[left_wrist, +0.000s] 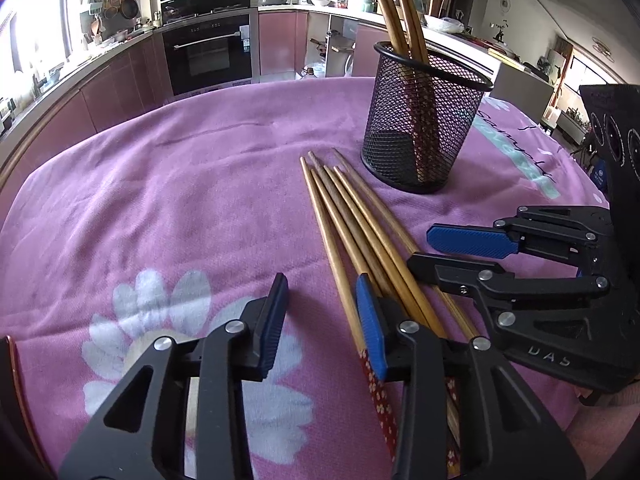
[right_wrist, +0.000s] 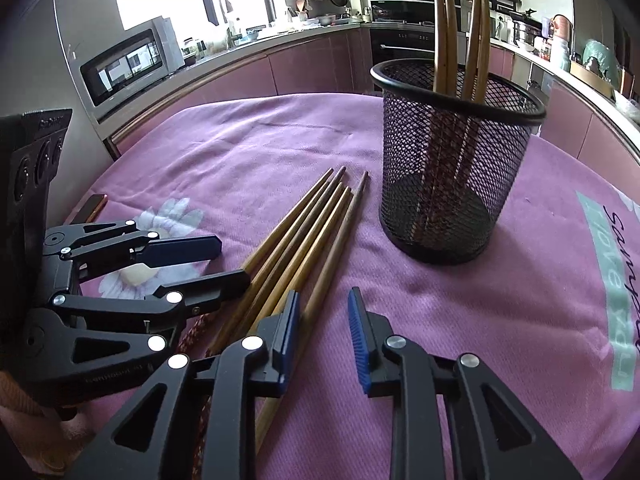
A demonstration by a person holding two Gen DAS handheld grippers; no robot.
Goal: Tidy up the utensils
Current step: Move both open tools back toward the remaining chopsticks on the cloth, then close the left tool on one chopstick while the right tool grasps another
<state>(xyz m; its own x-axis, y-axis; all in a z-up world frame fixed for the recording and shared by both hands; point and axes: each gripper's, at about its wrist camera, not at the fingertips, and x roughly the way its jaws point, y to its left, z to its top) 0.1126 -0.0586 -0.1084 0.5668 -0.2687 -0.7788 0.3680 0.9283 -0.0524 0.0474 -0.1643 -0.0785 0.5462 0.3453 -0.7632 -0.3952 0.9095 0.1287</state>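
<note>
Your loose chopsticks (left_wrist: 352, 216) lie in a tight bundle on the pink cloth (left_wrist: 180, 200) that covers the bench, long axes running from the patterned handle ends near you up and away, tips stopping just short of the black mesh holder (left_wrist: 424, 120). That holder stands upright beyond them and already carries several chopsticks.

Your left gripper (left_wrist: 324, 316) has its jaws partly spread over bare cloth; its right pad rests against the outermost stick, and nothing is between the pads.

Your right gripper (right_wrist: 324, 332) flanks the bundle from the other side, jaws likewise partly spread and holding nothing, its left pad against the nearest stick.

Both sit equally close, so either must shift sideways to straddle a stick across its axis.
</note>
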